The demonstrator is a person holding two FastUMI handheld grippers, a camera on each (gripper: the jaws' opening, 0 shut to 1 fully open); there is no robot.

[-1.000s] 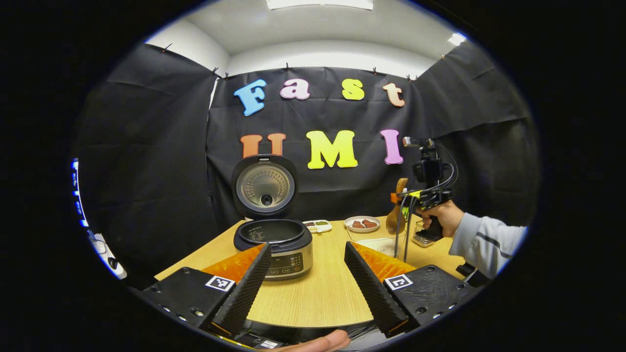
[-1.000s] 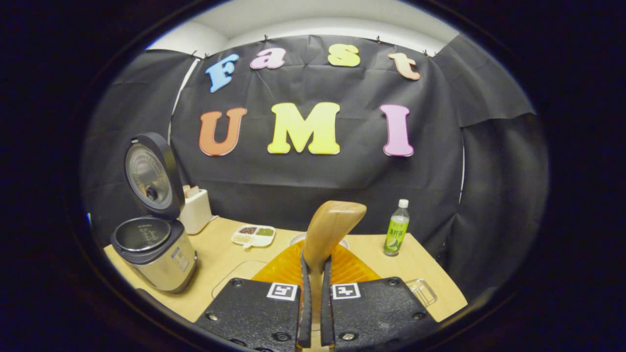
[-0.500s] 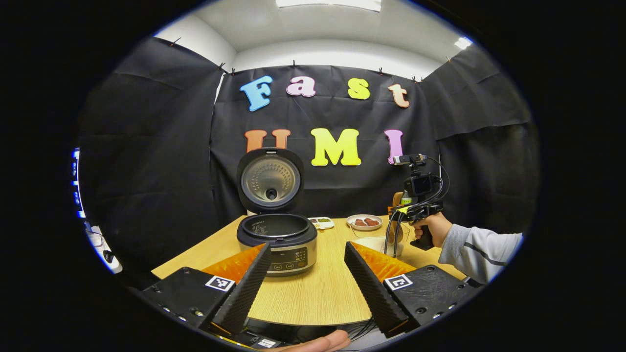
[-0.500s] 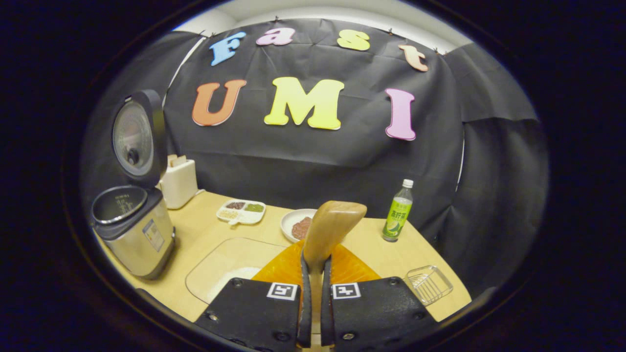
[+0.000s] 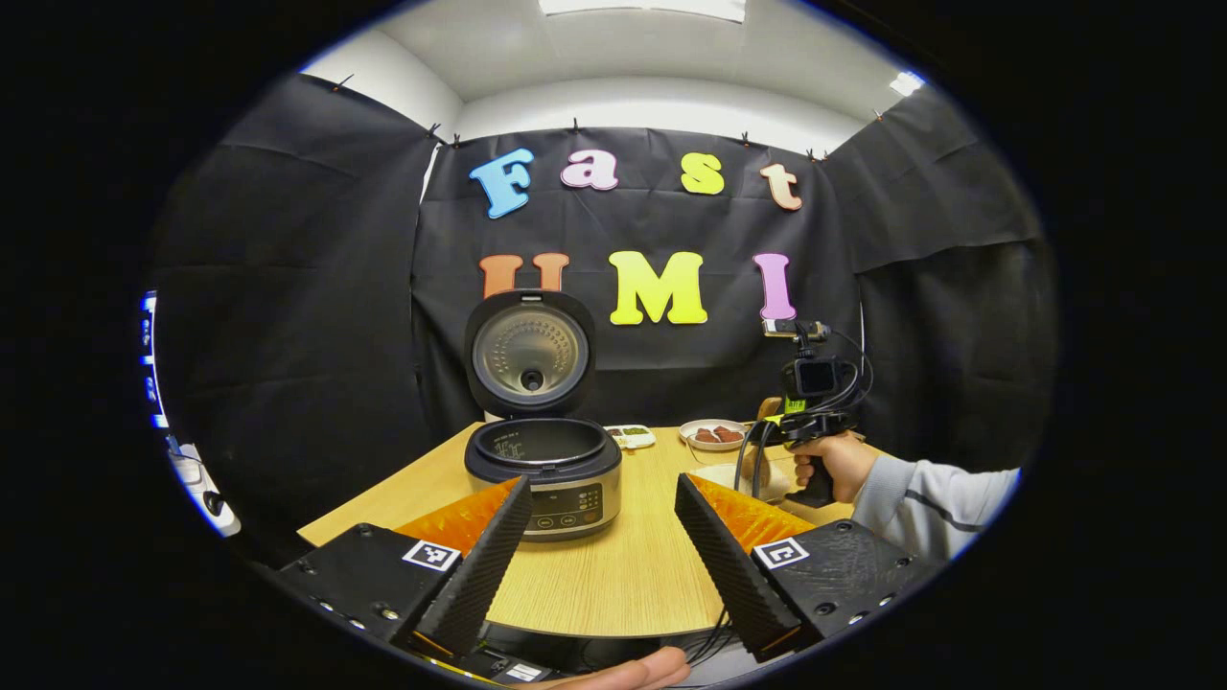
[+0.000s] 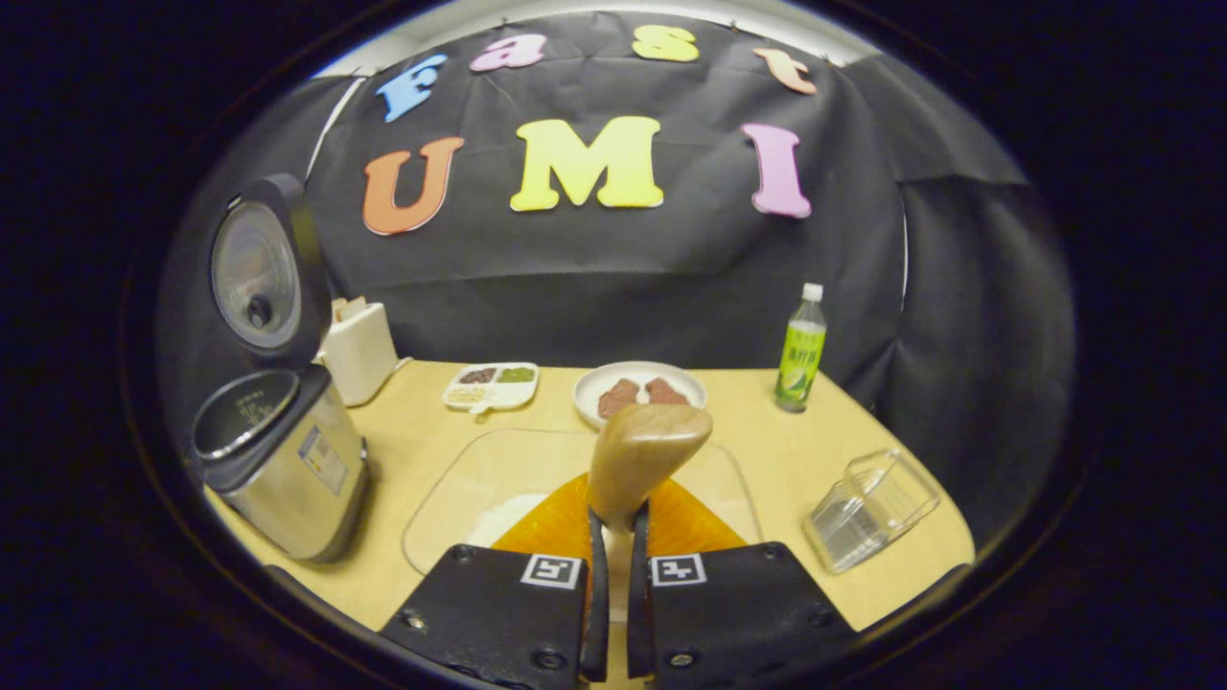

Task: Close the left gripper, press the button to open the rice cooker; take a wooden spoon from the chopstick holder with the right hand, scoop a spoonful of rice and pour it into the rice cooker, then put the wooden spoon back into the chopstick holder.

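The table (image 6: pixel 844 422) carries the rice cooker (image 6: pixel 278 460) at its left end, lid standing straight up and the pot open. Near the middle lies a clear glass dish (image 6: pixel 460 479) holding white rice (image 6: pixel 503 517). In the left gripper view a hand (image 5: pixel 829 460) in a grey sleeve grips the right claw's handle upright over that dish. The right claw (image 6: pixel 613 561) is clenched on the wooden spoon (image 6: pixel 644 458), both fingers pressing its handle; the spoon's long axis runs forward along the fingers, bowl end outward (above the dish). The left claw (image 5: pixel 602 532) is released, fingers spread wide, aimed level at the cooker's front. The cream chopstick holder (image 6: pixel 359 345) stands behind the cooker.
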